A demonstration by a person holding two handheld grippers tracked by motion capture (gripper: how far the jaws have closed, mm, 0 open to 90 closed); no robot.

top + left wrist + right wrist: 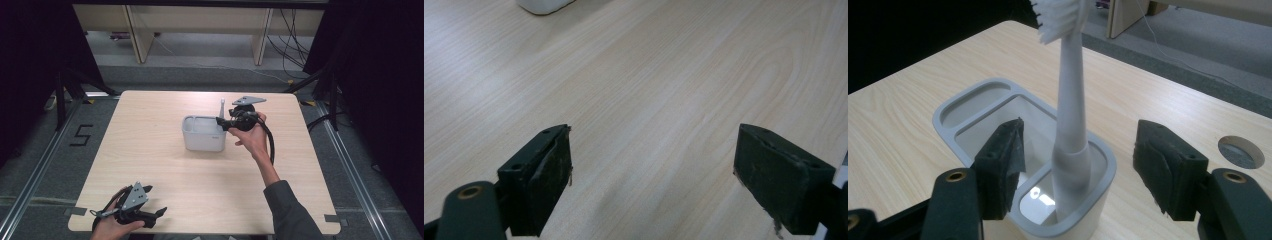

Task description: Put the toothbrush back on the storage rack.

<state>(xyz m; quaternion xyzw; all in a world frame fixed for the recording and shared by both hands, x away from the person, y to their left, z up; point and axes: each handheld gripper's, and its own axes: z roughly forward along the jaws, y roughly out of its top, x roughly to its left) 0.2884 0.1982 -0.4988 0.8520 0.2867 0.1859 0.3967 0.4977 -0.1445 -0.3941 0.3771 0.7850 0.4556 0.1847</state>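
Nearest to the camera, the left gripper rests at the front edge of the table, its jaws released and wide apart over bare wood. Farther away, the right gripper stands released too, jaws either side of the toothbrush without touching it. That toothbrush stands upright in the end compartment of the white holder, near the table's middle.

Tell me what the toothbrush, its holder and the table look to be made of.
Toothbrush: likely white plastic, smooth with a slight sheen, with pale bristles at the top.
Holder: light grey, matte rim; probably plastic, though ceramic can't be ruled out; its inside floor reflects light.
Table: pale wood-grain surface, even and flat, so probably laminate rather than solid wood.
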